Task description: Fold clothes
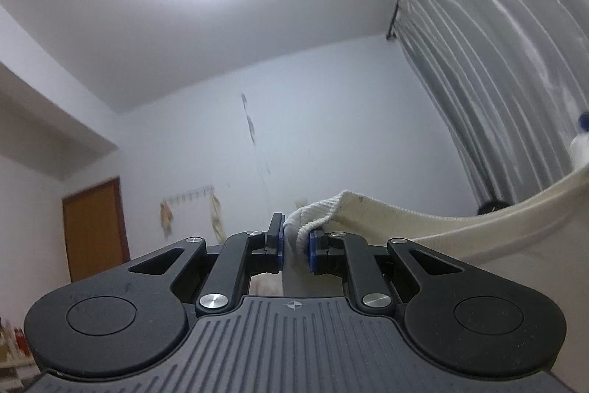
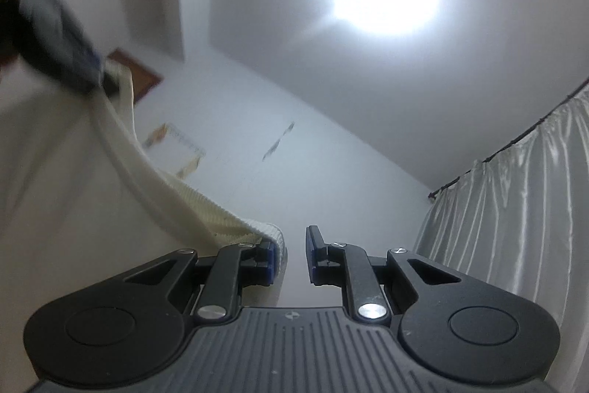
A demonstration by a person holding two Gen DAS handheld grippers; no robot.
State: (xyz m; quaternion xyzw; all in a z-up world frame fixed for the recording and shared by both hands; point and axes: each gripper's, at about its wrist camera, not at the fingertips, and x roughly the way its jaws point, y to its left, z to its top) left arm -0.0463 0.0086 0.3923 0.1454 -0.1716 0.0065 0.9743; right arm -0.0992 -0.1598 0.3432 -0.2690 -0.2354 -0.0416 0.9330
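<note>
cream garment (image 1: 423,227) stretched between both grippers, curtain (image 2: 515,227) rightward — open air ahead

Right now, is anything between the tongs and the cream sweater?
Nothing visible is. The left tongs already pinch the cream sweater's ribbed edge. At the right tongs, the ribbed edge drapes over one finger, with a gap to the other.
</note>
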